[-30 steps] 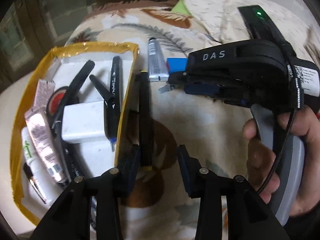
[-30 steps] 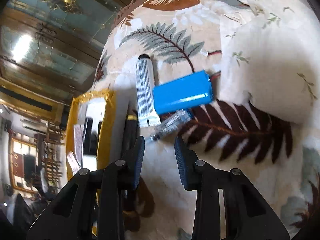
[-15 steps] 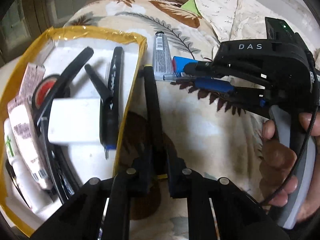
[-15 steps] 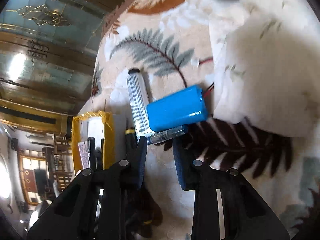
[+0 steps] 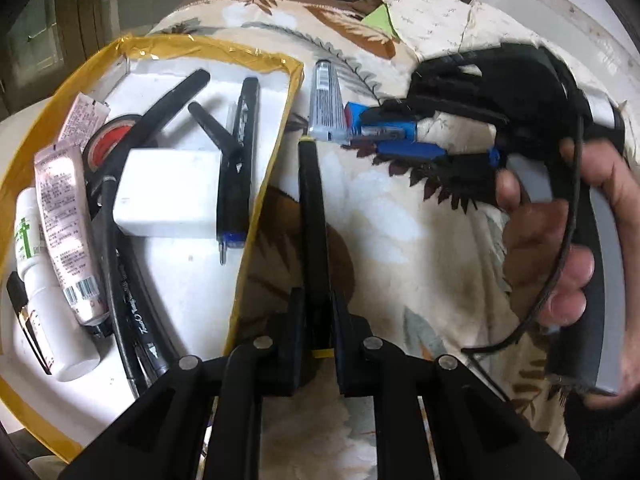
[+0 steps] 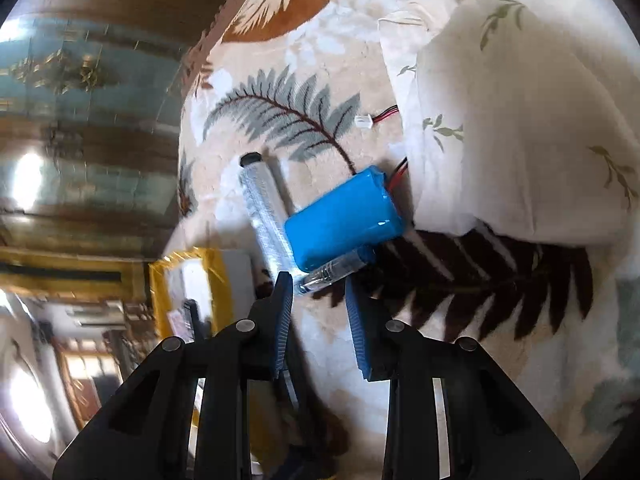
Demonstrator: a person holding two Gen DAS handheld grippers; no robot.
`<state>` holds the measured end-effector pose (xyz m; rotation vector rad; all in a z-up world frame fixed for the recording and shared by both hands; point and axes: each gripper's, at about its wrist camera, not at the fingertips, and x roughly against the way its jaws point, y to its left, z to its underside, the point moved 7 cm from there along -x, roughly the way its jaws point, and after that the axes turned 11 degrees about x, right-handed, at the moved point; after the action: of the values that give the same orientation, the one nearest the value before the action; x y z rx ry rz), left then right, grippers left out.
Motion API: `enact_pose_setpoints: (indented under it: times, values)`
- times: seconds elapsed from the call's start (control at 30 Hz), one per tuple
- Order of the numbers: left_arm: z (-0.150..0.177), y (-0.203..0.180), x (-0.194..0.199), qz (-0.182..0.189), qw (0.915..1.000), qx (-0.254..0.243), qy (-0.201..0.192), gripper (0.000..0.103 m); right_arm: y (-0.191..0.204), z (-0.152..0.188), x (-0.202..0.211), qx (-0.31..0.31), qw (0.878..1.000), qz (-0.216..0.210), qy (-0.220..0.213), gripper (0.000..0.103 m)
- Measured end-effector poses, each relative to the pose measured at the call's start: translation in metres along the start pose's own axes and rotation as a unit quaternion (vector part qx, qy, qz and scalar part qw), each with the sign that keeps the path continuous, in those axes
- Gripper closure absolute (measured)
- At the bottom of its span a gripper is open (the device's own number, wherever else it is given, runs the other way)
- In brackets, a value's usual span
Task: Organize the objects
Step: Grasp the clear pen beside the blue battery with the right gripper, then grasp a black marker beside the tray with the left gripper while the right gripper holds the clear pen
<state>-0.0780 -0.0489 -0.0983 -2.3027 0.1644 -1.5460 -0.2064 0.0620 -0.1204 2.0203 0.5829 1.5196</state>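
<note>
Left gripper point(image 5: 316, 312) just closed, hiding black pen's point(image 5: 313, 216) end.

Leaf-print bedspread point(image 6: 400, 80), pale pillow point(image 6: 520, 140), wooden wall point(image 5: 120, 0)

Bedspread point(image 6: 280, 120): a cream cover is spread across both views, printed with large ferns; a grey-green frond, a dark brown frond and rust-orange leaves are seen on it.
Pale cloth point(image 6: 520, 120): a white fabric dotted with small green sprigs is laid in a soft bulge over the far right part of the bedspread; the dark brown frond is partly covered by its lower edge.
Green scrap point(image 5: 378, 20): a bright green piece is seen at the far edge, where the pale cloth meets the bedspread; what it is cannot be told.
Wooden panelling point(image 5: 120, 0): dark boards are seen beyond the bed.
Teal and gold surface point(image 6: 80, 60): only a blur is shown in the right wrist view.
</note>
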Motion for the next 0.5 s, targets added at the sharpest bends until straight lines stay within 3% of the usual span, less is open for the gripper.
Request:
enact_pose_setpoints:
  times: [0.3,0.4,0.5]
  values:
    - [0.002,-0.001,0.001,0.005,1.0,-0.005,-0.002,0.093,0.007,-0.007,-0.016,0.008,0.998,0.063,0.01,0.073]
    - [0.003,0.0,0.002,0.005,1.0,-0.004,-0.001,0.093,0.002,0.0,-0.009,0.012,0.998,0.063,0.01,0.086]
    - [0.004,-0.001,0.003,0.005,1.0,-0.008,0.0,0.093,-0.007,0.019,0.001,0.028,0.998,0.046,0.014,0.088]
